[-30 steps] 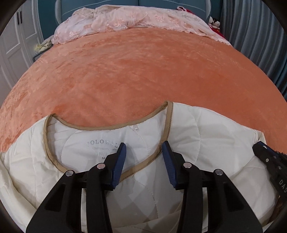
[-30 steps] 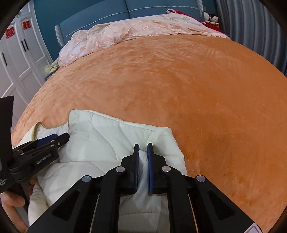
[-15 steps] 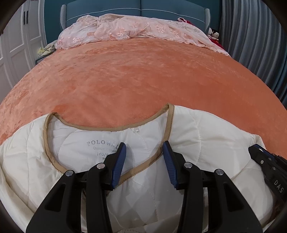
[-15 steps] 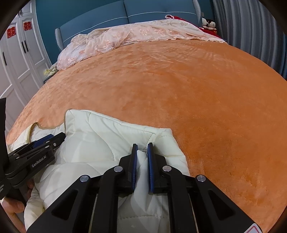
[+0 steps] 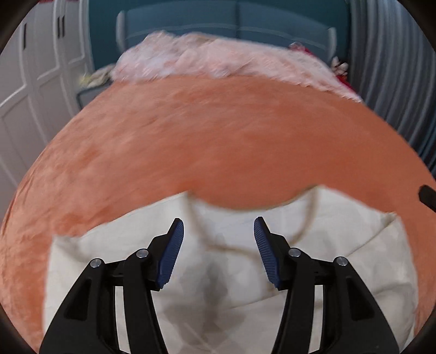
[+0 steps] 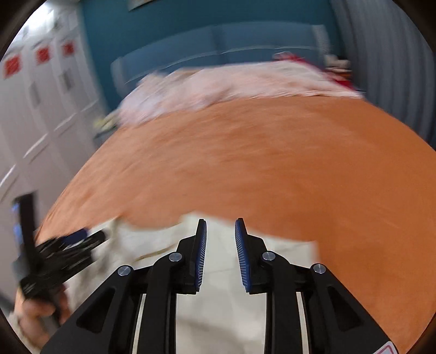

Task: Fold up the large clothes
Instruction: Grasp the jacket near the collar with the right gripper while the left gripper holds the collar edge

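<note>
A cream quilted garment (image 5: 223, 272) with a tan-trimmed neckline lies at the near edge of an orange bedspread (image 5: 218, 136). My left gripper (image 5: 218, 227) is open above the garment, just short of the neckline, and holds nothing. My right gripper (image 6: 220, 227) is open above the garment's right part (image 6: 218, 313) and holds nothing. The left gripper (image 6: 68, 245) and the hand holding it show at the left of the right wrist view. Both views are motion-blurred.
A pink lacy cover (image 5: 223, 62) lies bunched at the far end of the bed before a blue headboard (image 5: 231, 24). White wardrobe doors (image 5: 32, 89) stand on the left, grey curtains (image 5: 395, 81) on the right.
My right gripper has opened and let go of the garment fold. My left gripper has opened wider. Both grippers have lifted and pulled back, so the garment sits lower in view.
</note>
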Motion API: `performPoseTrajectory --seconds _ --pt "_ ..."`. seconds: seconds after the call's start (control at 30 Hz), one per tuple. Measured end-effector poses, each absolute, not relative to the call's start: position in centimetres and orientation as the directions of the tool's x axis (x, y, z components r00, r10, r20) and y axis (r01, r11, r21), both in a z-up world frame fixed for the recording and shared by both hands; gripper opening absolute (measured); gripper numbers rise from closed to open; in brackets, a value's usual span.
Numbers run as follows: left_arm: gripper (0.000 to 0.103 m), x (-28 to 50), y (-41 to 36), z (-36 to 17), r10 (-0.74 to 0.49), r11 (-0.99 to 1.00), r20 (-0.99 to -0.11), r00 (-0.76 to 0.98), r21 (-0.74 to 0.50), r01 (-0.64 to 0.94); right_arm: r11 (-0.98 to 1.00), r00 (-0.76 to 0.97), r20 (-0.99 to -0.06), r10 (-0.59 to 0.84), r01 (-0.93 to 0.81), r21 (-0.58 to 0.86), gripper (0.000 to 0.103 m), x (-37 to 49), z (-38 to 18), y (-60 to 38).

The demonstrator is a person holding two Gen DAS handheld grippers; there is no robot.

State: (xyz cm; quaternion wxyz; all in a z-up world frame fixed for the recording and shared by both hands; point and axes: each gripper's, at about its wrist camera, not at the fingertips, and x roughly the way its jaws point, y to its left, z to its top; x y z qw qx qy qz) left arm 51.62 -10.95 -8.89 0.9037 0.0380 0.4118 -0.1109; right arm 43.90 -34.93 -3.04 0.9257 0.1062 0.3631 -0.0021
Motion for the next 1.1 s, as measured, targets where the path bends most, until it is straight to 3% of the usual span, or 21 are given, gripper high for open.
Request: performPoseTrajectory --seconds 0.13,0.37,0.63,1.1 --pt "0.05 52.6 -8.5 -11.3 -0.125 0.979 -0.807 0.577 -0.006 0.204 0.99 0.659 -0.743 0.12 -0.026 0.137 0.021 46.9 -6.5 -28.8" --pt "0.05 52.4 -9.6 -13.9 -0.11 0.966 -0.795 0.597 0.057 0.254 0.987 0.552 -0.822 0.136 -0.006 0.16 0.016 50.7 -13.0 -26.6" --pt "0.051 52.4 -10.6 -15.2 -0.071 0.966 -0.767 0.637 0.106 0.235 0.979 0.583 -0.798 0.15 0.027 0.203 0.011 51.3 -14.8 -27.1" --pt "0.051 52.5 -11.0 -16.0 -0.059 0.967 -0.73 0.68 0.128 0.221 0.987 0.614 -0.782 0.103 0.035 0.157 0.011 51.4 -15.6 -26.3"
